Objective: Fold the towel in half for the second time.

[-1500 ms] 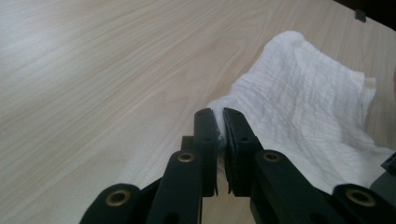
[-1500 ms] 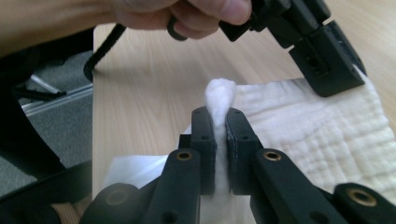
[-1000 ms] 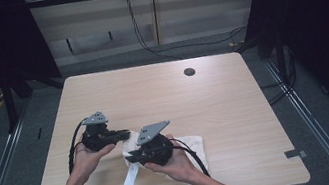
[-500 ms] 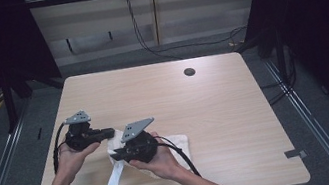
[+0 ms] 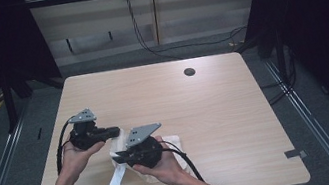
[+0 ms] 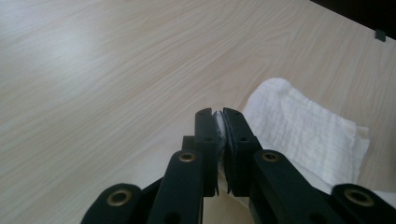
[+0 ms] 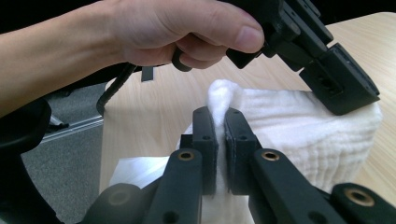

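Low left in the high view, both claws, left (image 5: 114,130) and right (image 5: 116,156), pinch the white cloth (image 7: 299,126) above the bench (image 5: 216,109), probably to fold it.

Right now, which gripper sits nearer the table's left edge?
The left gripper; it pinches the white cloth's far end, while the right gripper pinches it closer to the person.

A lab recording bay: a bare light-wood square table (image 5: 217,114) with a round cable hole (image 5: 189,72) at one o'clock, black curtains (image 5: 323,20) at three and nine, loose black cables (image 5: 142,30) on grey floor at twelve.
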A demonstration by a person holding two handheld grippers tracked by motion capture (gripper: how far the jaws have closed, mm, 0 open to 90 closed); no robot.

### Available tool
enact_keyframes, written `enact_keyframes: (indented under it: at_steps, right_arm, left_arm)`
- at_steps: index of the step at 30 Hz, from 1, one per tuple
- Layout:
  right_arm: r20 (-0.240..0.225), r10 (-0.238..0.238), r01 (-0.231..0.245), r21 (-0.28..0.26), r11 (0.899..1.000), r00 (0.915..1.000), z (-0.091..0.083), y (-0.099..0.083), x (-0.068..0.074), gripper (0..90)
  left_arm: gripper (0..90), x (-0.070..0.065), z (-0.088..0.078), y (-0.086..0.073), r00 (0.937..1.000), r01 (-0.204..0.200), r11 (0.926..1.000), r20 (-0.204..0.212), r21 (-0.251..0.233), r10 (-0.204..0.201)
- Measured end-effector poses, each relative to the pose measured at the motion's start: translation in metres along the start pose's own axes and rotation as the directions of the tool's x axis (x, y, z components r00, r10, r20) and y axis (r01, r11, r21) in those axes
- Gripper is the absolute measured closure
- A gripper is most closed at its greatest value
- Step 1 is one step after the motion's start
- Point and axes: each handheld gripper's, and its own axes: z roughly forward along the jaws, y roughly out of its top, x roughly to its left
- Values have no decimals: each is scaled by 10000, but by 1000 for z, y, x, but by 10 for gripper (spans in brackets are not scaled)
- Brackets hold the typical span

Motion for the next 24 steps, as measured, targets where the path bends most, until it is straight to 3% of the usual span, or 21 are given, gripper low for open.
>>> enact_keyframes:
  at_steps: [4,8,12,20,24]
  right_arm:
    - [102,80,-80,-62,9999,9999,-18,-4,-1,847]
    - [174,160,-160,31,9999,9997,-31,-11,-2,847]
    - [255,119,-130,441,9989,9996,-37,-23,-1,847]
    - [394,321,-345,621,9975,9987,-51,-39,-1,836]
    - [563,638,-673,636,9957,9964,-60,-50,-5,824]
  left_arm:
    - [854,-10,9,7,9996,-143,9999,262,-3,143]
    - [854,-18,23,9,9983,-434,9984,406,362,419]
    - [853,-25,36,11,9970,-450,9973,652,573,412]
    - [852,-40,59,17,9943,-635,9942,905,872,556]
    - [853,-43,73,19,9942,-495,9945,997,918,402]
